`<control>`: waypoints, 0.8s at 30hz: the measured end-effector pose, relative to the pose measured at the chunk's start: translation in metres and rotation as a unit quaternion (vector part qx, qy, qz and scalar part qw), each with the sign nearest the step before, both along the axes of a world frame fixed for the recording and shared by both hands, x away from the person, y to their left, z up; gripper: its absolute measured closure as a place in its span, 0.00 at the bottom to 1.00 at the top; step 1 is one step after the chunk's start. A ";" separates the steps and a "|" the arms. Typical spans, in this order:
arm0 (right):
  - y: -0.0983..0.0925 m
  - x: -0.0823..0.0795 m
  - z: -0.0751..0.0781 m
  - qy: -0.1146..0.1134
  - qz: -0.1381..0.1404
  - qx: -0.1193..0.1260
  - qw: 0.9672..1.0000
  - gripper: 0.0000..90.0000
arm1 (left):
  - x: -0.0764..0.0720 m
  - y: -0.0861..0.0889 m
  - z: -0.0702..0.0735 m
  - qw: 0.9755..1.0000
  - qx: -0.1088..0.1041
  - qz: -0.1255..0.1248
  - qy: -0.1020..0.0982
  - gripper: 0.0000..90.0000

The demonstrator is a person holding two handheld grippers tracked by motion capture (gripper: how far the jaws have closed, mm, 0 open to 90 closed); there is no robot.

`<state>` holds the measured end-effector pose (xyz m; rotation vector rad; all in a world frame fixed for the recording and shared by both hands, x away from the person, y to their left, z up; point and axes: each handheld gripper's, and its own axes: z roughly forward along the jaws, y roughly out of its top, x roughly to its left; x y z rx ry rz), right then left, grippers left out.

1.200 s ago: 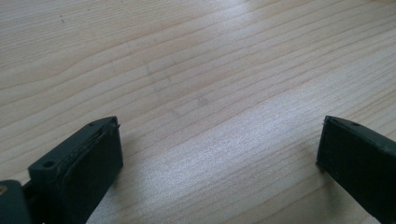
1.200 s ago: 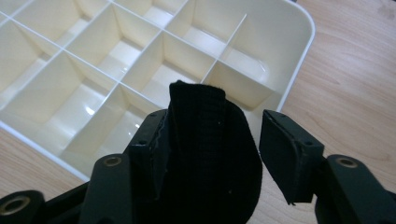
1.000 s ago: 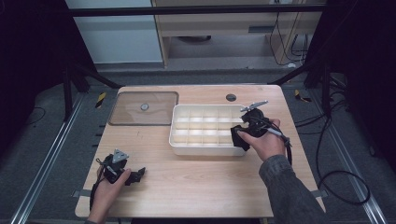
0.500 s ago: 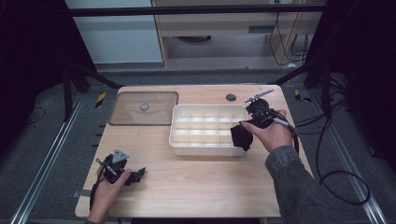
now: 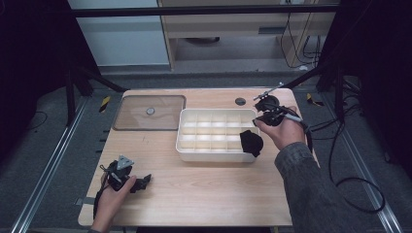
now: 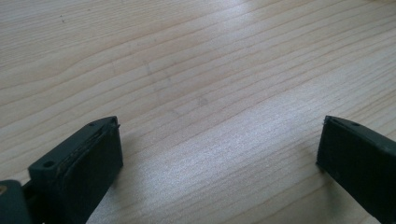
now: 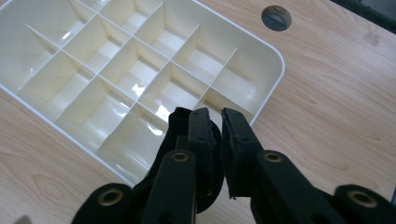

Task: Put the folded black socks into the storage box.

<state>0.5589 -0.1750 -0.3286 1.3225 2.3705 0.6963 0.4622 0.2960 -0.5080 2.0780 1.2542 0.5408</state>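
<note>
up close, the left gripper [image 5: 142, 183] rests on the wooden table [image 5: 204, 194] at the near left, and its own view shows its jaws wide apart with bare wood between them. farther right, the right gripper [image 7: 215, 122] has just been closing on a black cloth [image 5: 251, 143] and pinches it. from above, that cloth hangs over the near right corner of the white tray [image 5: 194, 154]. far left lies a clear lid [image 5: 145, 119].

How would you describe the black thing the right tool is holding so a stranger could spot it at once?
Start at the wooden table and find the white divided tray near its middle. At the tray's front right corner, the right tool pinches a small black cloth-like piece, which hangs over the rim. It is the one dark, soft thing against the pale compartments.
</note>
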 end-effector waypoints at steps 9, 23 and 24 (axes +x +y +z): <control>0.006 0.004 -0.003 0.024 0.009 -0.016 1.000 1.00 | 0.000 0.000 0.000 1.000 -0.001 0.001 -0.001 0.00; 0.027 0.016 -0.013 0.055 0.019 -0.034 0.998 1.00 | 0.000 0.000 0.000 1.000 0.000 0.000 0.001 0.00; 0.030 0.018 -0.015 0.054 0.023 -0.039 0.998 1.00 | 0.000 0.000 0.000 1.000 0.000 0.000 0.001 0.00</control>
